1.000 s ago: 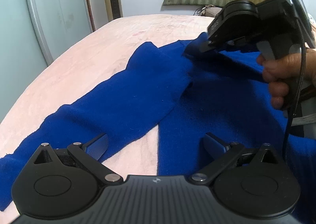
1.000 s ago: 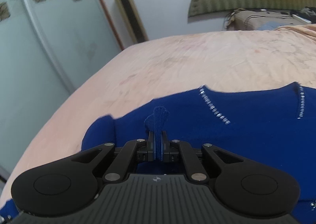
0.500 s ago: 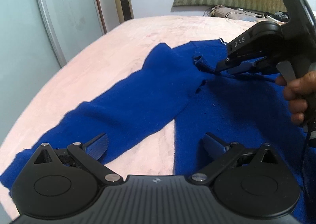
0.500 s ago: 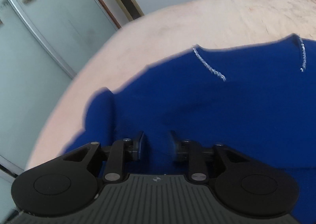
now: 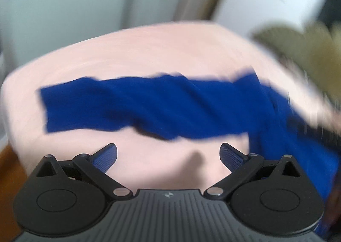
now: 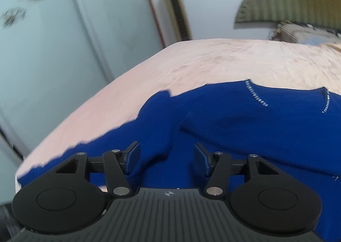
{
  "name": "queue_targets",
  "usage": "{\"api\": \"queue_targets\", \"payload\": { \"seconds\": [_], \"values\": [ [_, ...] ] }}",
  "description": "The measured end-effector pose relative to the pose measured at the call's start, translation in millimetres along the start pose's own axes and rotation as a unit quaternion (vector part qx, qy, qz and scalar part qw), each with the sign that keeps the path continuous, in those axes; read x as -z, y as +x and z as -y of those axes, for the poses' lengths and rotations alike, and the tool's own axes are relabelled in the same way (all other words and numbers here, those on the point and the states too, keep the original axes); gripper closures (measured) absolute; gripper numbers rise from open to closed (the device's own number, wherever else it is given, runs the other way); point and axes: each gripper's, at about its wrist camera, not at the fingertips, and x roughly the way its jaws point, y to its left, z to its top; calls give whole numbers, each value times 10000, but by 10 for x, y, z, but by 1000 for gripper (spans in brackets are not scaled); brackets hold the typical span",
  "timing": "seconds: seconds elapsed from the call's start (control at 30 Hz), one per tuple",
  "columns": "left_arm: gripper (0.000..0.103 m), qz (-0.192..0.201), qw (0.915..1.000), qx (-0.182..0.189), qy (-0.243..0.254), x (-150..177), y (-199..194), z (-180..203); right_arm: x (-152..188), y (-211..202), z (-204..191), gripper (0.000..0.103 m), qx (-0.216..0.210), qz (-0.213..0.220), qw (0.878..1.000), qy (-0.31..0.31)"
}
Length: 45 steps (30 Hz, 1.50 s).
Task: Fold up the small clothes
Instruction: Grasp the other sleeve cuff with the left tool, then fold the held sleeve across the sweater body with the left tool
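A royal-blue knit sweater lies flat on a pink bedspread. In the blurred left wrist view its long sleeve [image 5: 149, 105] stretches across the bed, joining the body at the right. My left gripper [image 5: 168, 154] is open and empty, above bare bedspread just short of the sleeve. In the right wrist view the sweater body [image 6: 245, 126] with small silver beading at the neckline fills the lower frame. My right gripper [image 6: 167, 157] is open and empty, low over the fabric near the shoulder and sleeve.
The pink bedspread [image 6: 213, 65] covers the bed; its left edge [image 5: 8, 114] drops off near a glass wardrobe door [image 6: 53, 50]. A gold tower fan [image 6: 174, 7] and an olive headboard [image 6: 298, 1] stand at the far end, with a pillow [image 6: 302, 31] below it.
My right gripper let go of the pinch of blue fabric, opened wide and drew back. My left gripper swung left, now facing the sleeve across the bed; it stayed open.
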Motion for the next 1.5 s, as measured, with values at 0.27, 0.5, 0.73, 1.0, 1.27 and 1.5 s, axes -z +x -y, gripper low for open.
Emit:
{"api": "queue_targets", "payload": {
  "seconds": [0.27, 0.5, 0.73, 1.0, 1.27, 1.5],
  "values": [
    [0, 479, 9849, 304, -1636, -201, -16, -554, 204, -115, -156, 33, -195, -156, 9996, -118],
    [60, 797, 9711, -71, -2250, -387, -5, -806, 249, -151, -16, 26, -21, -124, 9998, 130],
    [97, 492, 9734, -95, -2234, -456, 52, -946, 306, -72, 85, 25, -25, -229, 9990, 395],
    [98, 1649, 9619, -1298, -1755, -852, -254, -1105, 291, -181, 221, 22, 152, -102, 9990, 407],
    [98, 1748, 9742, -1263, -657, -1173, -132, -540, 287, -313, 607, 20, 514, 32, 9952, 831],
    [98, 1738, 9740, -29, 1451, -1134, 100, 1026, 345, -491, 892, 19, 774, 216, 9902, 1142]
  ]
}}
